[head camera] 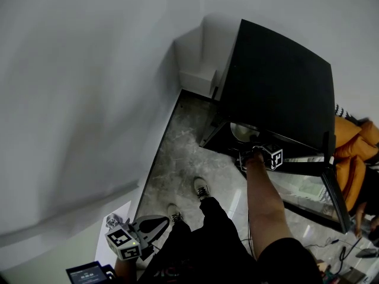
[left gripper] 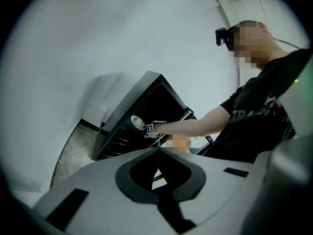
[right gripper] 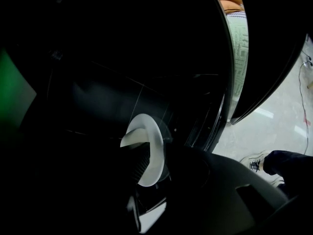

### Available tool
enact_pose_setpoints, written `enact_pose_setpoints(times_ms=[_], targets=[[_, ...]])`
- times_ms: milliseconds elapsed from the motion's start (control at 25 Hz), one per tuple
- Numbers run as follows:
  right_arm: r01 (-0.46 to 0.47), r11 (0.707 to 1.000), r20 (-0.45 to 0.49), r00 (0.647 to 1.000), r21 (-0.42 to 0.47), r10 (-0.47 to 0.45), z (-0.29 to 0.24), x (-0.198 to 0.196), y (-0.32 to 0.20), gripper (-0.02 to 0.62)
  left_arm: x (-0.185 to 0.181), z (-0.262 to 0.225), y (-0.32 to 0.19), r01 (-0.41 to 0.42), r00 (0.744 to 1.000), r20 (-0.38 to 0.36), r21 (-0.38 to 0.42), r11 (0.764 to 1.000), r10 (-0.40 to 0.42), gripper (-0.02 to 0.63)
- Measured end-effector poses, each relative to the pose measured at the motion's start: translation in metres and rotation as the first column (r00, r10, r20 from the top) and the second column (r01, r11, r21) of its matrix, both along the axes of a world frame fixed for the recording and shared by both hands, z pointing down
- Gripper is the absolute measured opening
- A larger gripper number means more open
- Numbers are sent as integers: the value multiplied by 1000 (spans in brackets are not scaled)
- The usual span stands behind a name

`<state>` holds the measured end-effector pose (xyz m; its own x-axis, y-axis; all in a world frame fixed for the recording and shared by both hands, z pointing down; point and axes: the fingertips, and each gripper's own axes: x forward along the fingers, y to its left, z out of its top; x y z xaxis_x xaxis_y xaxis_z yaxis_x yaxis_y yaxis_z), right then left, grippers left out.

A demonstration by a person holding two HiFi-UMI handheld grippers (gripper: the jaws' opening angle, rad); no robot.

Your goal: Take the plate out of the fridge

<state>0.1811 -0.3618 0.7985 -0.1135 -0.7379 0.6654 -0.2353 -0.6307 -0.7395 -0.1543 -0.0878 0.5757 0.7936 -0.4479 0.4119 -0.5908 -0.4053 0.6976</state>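
Right tool (right gripper: 152, 164) clamped on near rim of plate (right gripper: 146, 126), ribbed pad against the rim. Plate sits inside upper part of fridge (head camera: 278, 87), just beyond the tool and reaching away from it deeper in, so the pull likely goes straight back along the tool's line toward the person. Plate is round, no long axis, reads near edge-on in right gripper view with rim running top to bottom between jaws; can't tell if it's lifted yet. Left tool (head camera: 145, 229) jaws together, empty, low by person's side, well apart from fridge, much the farther of the two.
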Motion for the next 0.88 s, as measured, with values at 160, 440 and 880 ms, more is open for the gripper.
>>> enact_pose_setpoints(times_ms=[160,440,880], targets=[[-2,1000,-4,1000,-8,2,3,0,0,100,3,1,0,-14,1000,-1,-11,1000,14,-2],[-2,1000,-17,1000,-28,1,8,1,-1,41,7,2,1,-50,999,-3,-11,999,50,-2],[-85,995,81,993,48,81,10,-15,37,32,11,-1,6,-90,996,-7,-20,996,89,-2]])
